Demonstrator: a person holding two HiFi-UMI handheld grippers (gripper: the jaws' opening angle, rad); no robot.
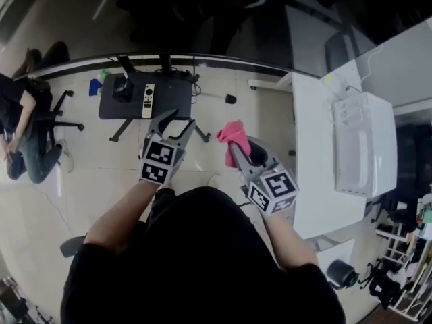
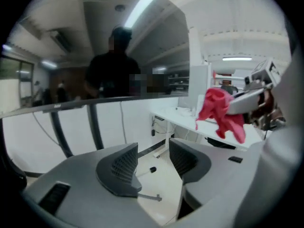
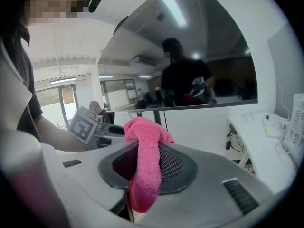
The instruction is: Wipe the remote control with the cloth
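remote control [image 1: 148,100] on table [image 1: 177,97] | cloth [image 1: 231,133] in right hand-held gripper [image 1: 243,151], right of table | desk [image 1: 317,181] farther right

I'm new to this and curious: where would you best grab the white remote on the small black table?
Probably across the narrow width of the remote control, near mid-length, coming from above: it lies flat on the table, long and slim.
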